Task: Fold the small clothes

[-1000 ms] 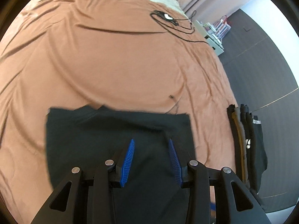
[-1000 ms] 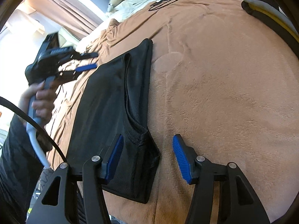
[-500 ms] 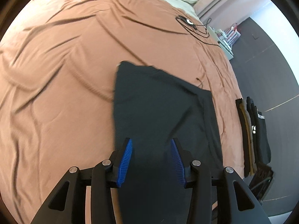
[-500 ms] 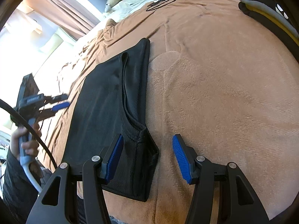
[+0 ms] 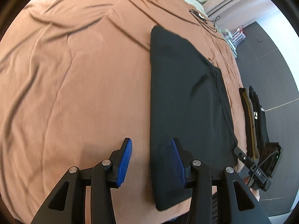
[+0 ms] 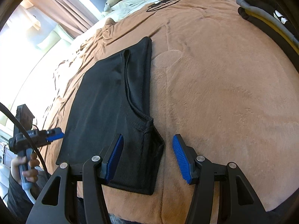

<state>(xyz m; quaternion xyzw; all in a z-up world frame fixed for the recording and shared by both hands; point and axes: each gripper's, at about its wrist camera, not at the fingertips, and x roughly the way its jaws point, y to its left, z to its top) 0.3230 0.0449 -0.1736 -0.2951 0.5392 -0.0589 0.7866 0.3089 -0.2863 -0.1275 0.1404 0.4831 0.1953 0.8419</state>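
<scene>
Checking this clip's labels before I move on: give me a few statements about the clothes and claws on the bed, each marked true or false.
1. The black garment lies flat on the brown bedspread. True.
2. The right claw is clamped shut on the garment. False: its jaws stand open, astride the garment's near corner.
3. The left claw holds a lifted sleeve. False: it is open over the garment's near edge, gripping nothing.
4. A stack of folded clothes sits beside the garment near the bed's edge. True.
5. A cable lies on the bedspread's far end. True.
</scene>
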